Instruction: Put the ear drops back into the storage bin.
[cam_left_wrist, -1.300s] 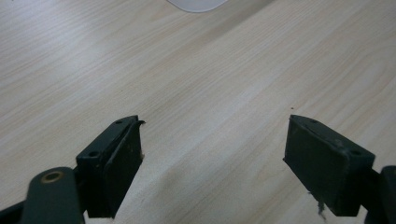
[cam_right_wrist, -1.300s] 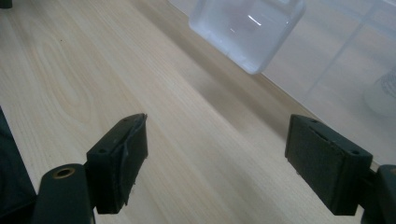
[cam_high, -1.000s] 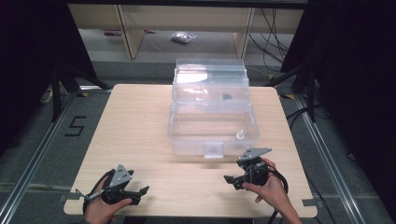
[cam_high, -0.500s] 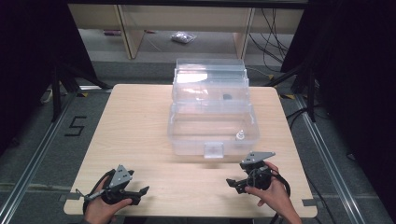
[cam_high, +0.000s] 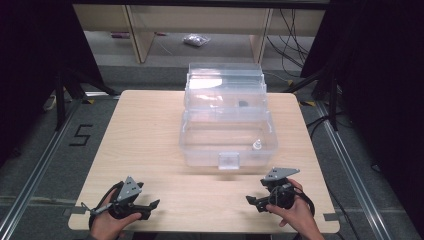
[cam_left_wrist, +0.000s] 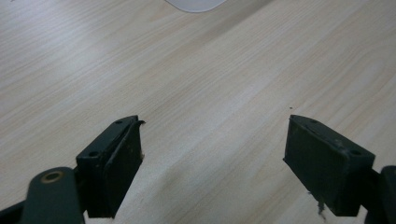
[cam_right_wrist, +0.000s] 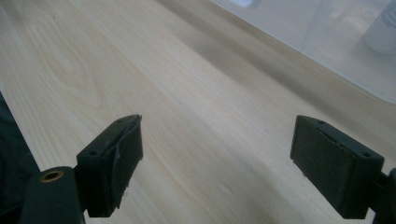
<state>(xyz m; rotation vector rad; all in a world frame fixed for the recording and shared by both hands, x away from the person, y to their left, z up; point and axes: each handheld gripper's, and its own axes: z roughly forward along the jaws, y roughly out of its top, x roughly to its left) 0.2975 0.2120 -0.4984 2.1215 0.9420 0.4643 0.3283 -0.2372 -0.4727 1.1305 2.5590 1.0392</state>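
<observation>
A clear plastic storage box stands in the middle of the wooden table, its lid raised at the back. A small white bottle sits inside at the front right, and a small dark item lies farther back. My left gripper rests at the table's front left, open, with bare wood between its jaws. My right gripper sits at the front right, open and holding nothing. The box wall fills the upper right of the right gripper view.
The box has a latch tab on its front wall. Behind the table stand shelf legs and a small bag on the floor. Cables hang at the back right. A floor mark "5" lies left of the table.
The right gripper has drawn back from the box toward the table's front edge and lowered. The left gripper has stayed put.
</observation>
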